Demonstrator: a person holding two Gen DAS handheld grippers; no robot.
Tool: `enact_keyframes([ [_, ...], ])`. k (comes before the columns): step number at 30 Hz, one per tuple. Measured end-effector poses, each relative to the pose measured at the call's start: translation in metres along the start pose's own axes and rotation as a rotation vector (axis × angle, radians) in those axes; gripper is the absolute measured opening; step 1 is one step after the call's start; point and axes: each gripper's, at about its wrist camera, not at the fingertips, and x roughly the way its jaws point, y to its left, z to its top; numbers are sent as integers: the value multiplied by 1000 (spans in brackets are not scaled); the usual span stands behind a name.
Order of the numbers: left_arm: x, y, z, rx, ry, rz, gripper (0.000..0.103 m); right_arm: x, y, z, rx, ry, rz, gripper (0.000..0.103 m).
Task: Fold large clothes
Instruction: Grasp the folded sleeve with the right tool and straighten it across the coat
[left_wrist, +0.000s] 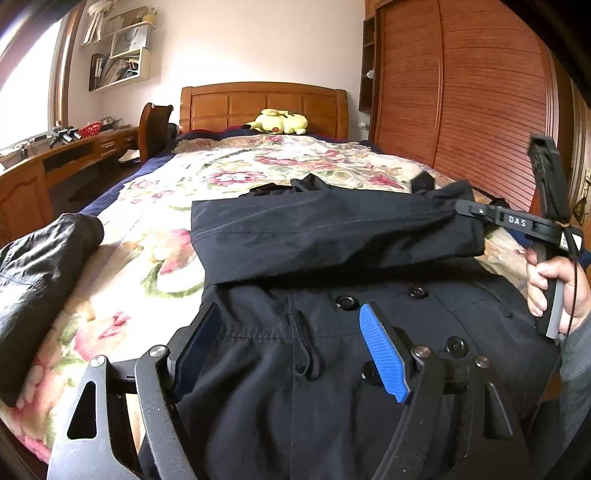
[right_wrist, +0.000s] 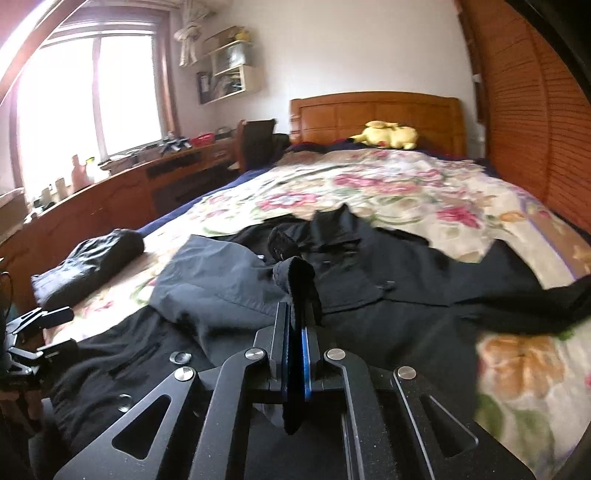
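From the left wrist camera: a large dark coat (left_wrist: 332, 332) lies spread across the near end of a bed (left_wrist: 155, 236) covered by a floral quilt. One sleeve (left_wrist: 332, 236) is laid crosswise over the coat's chest, its cuff end reaching toward the right edge of the bed. The left gripper (left_wrist: 291, 343) hovers low over the coat's front, jaws wide apart with nothing between them; a drawstring and several dark buttons show beneath. At the right edge of the bed a hand (left_wrist: 554, 291) holds the right gripper (left_wrist: 465, 206), its tip at the sleeve's cuff. White letters on that gripper read "DAS". A second dark garment (left_wrist: 40, 273) sits bundled at the left edge of the bed, and a yellow plush toy (left_wrist: 280, 122) rests by the headboard.

From the right wrist camera, slightly blurred: the right gripper's (right_wrist: 295, 325) jaws are together, clamped on a fold of the sleeve's (right_wrist: 229, 280) dark cloth, which stands up between the pads. The coat (right_wrist: 388, 295) fans out across the quilt beyond. The left gripper (right_wrist: 48, 332) shows at the left edge.

The cloth looks thin, soft and limp, probably smooth enough to slide; it should drape rather than hold a crease. Seams, cuffs and hem edges seem the surest places to take hold. No label on the coat can be read.
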Motion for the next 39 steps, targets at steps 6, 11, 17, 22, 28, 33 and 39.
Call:
enact_keyframes([
  [6, 10, -10, 11, 21, -10, 4, 79, -20, -17, -13, 28, -10, -90, 5],
  [11, 21, -15, 23, 27, -25, 17, 79, -35, -23, -13, 30, 0, -180, 5],
  [17, 38, -21, 39, 45, -34, 11, 79, -42, -22, -15, 33, 42, -285, 5],
  [22, 49, -24, 51, 40, -49, -6, 79, -42, -27, -11, 57, 76, -352, 5],
  [28, 64, -30, 61, 38, -63, -19, 79, -51, -26, -3, 87, 91, -385, 5],
  [33, 76, -33, 63, 55, -62, -32, 79, -48, -22, -4, 105, 103, -410, 5],
  [39, 84, -36, 61, 80, -60, -24, 79, -49, -13, 1, 114, 54, -433, 59],
])
